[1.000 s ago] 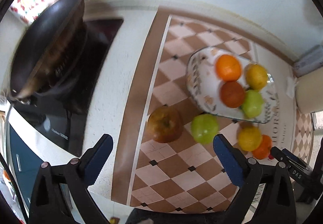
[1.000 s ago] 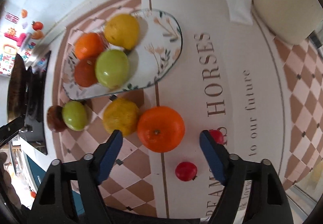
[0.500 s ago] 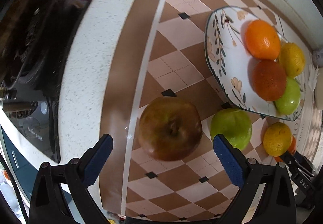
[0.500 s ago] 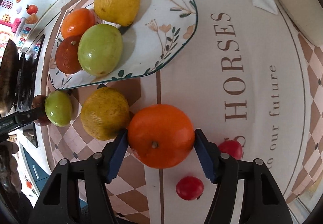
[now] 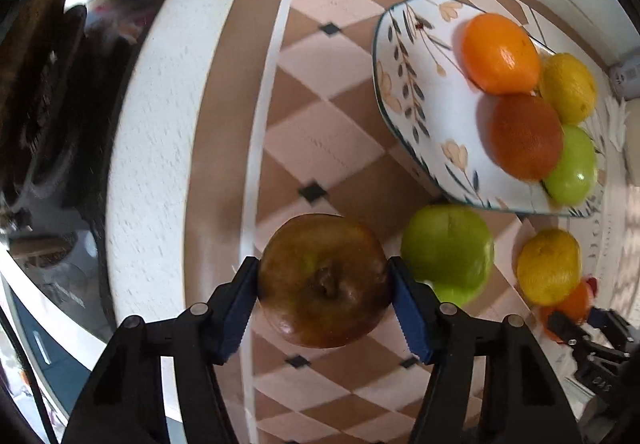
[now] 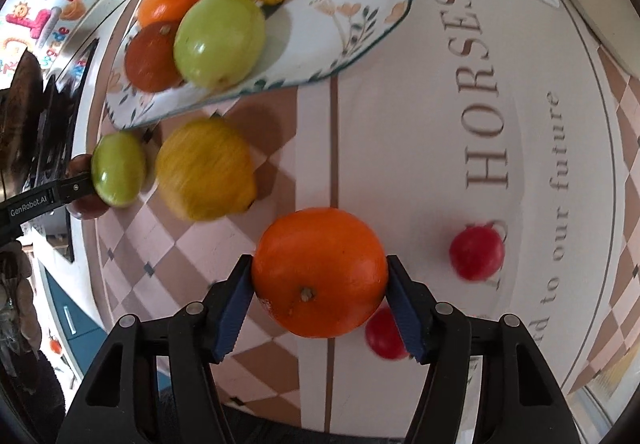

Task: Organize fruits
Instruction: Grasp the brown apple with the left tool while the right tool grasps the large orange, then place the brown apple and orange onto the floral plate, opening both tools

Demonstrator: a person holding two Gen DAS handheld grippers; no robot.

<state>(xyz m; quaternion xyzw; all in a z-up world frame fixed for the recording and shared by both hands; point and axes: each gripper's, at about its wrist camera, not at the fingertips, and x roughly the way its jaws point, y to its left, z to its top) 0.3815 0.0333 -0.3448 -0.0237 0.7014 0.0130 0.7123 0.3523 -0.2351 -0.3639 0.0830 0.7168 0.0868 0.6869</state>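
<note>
We are closing the left gripper (image 5: 324, 288) from above on the brown apple (image 5: 323, 280), its blue pads already touching both flanks so that the round fruit cannot roll away on the checkered mat (image 5: 332, 124). We are clamping the right gripper (image 6: 320, 284) about half open across the widest part of the orange (image 6: 319, 271), just beside the loose lemon (image 6: 204, 168). Both fruits are sitting near the floral plate (image 6: 360, 24), where four others are already lying, so we are probably readying both for it.

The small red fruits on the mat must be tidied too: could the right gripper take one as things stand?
Probably not yet: the right gripper is shut on the orange, so its jaws are full, though both red fruits lie uncovered beside it.
</note>
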